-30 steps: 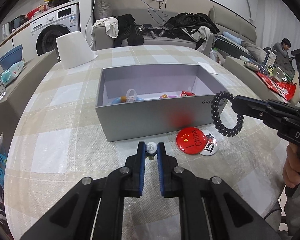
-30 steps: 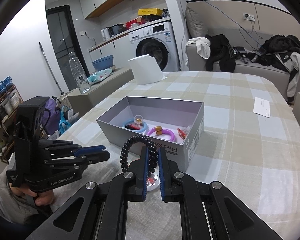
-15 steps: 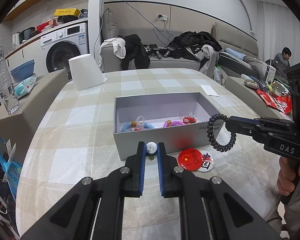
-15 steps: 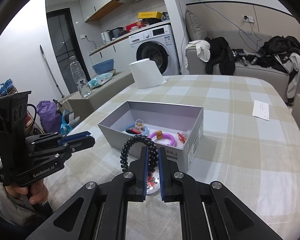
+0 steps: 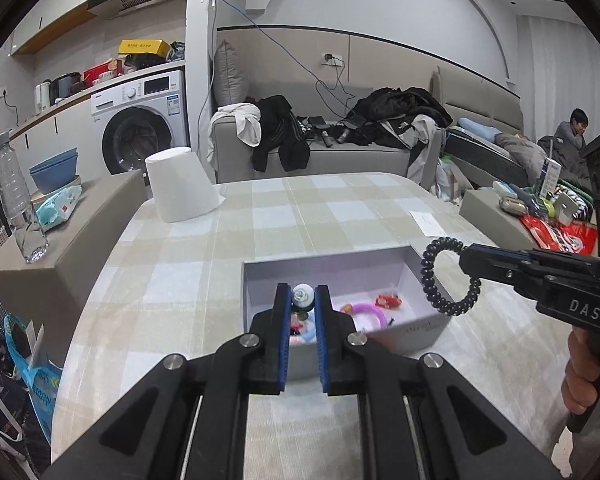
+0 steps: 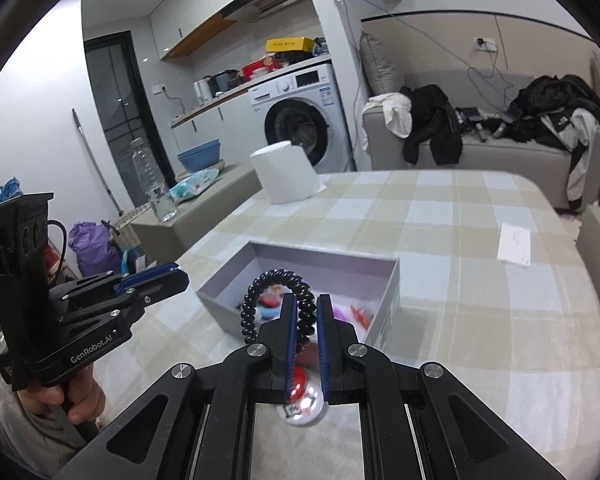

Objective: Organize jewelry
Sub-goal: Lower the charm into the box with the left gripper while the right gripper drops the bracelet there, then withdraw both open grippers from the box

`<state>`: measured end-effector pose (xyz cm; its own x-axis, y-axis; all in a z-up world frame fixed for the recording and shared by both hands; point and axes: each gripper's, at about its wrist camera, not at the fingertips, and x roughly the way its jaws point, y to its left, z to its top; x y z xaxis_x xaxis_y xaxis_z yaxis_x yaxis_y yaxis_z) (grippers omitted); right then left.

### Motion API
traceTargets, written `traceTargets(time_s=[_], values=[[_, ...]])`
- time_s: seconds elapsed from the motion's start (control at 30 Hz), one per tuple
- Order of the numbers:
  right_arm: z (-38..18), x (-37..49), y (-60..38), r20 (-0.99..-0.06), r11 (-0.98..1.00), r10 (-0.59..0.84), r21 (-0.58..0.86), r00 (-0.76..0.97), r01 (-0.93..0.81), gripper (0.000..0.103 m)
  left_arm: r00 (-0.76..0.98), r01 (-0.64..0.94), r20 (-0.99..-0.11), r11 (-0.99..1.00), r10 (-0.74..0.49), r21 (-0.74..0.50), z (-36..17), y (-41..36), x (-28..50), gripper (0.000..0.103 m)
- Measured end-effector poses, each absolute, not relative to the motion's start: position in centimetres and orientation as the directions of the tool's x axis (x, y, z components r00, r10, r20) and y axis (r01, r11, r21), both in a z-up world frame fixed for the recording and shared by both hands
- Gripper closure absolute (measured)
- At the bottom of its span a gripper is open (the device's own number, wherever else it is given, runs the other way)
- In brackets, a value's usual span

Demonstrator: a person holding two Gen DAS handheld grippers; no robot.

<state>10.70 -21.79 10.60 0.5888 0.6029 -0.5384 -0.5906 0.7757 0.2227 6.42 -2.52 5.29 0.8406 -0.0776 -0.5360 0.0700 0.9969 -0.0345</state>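
My left gripper (image 5: pixel 303 297) is shut on a small white bead charm (image 5: pixel 302 294), held above the near left part of the open grey box (image 5: pixel 324 259). My right gripper (image 6: pixel 303 309) is shut on a black spiral hair tie (image 6: pixel 274 280), whose loop sticks up over the box (image 6: pixel 391 304). In the left wrist view the hair tie (image 5: pixel 446 278) hangs at the box's right end. The box holds a pink ring (image 5: pixel 366 311), a small red piece (image 5: pixel 388 300) and a blue ring. A red badge (image 6: pixel 300 384) and a white badge (image 6: pixel 305 405) lie on the table under my right fingers.
The table has a checked cloth. A white upturned cup (image 5: pixel 180 184) stands at its far left and a paper slip (image 5: pixel 430 224) lies at the far right. A water bottle (image 5: pixel 18 208) is on the side bench. A person (image 5: pixel 572 128) sits far right.
Both grippers have risen with their items still held. The box has slid lower in both views, and the badges have dropped out of the left wrist view.
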Motion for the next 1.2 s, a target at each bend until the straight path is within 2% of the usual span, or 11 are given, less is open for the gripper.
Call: traceTargets(time_s=[0.2,0.37,1.03,1.17,1.2], values=[[12.0,12.6,-21.3,-0.542,0.792,0.589,0.237,0.600,-0.563,0.094,0.834,0.027,-0.551,0.999,-0.043,-0.036,4.4,-1.9,8.7,0.096],[10.4,14.1,-21.6,-0.544,0.796,0.595,0.296,0.591,-0.528,0.094,0.805,0.026,-0.591,0.999,-0.043,-0.038,2.9,-1.8,9.6,0.096],[7.4,14.6,-20.2,-0.615,0.804,0.567,0.267,0.548,-0.531,0.094,0.787,0.068,-0.615,0.998,-0.052,0.003,2.4,-3.6,9.3,0.096],[7.7,14.3,-20.2,-0.609,0.801,0.570,0.261,0.551,-0.539,0.092,0.784,0.084,-0.617,0.996,-0.066,0.000,2.6,-3.7,9.1,0.095],[7.7,14.3,-20.2,-0.607,0.799,0.573,0.261,0.552,-0.543,0.091,0.783,0.093,-0.617,0.996,-0.080,-0.011,2.8,-3.7,9.1,0.092]])
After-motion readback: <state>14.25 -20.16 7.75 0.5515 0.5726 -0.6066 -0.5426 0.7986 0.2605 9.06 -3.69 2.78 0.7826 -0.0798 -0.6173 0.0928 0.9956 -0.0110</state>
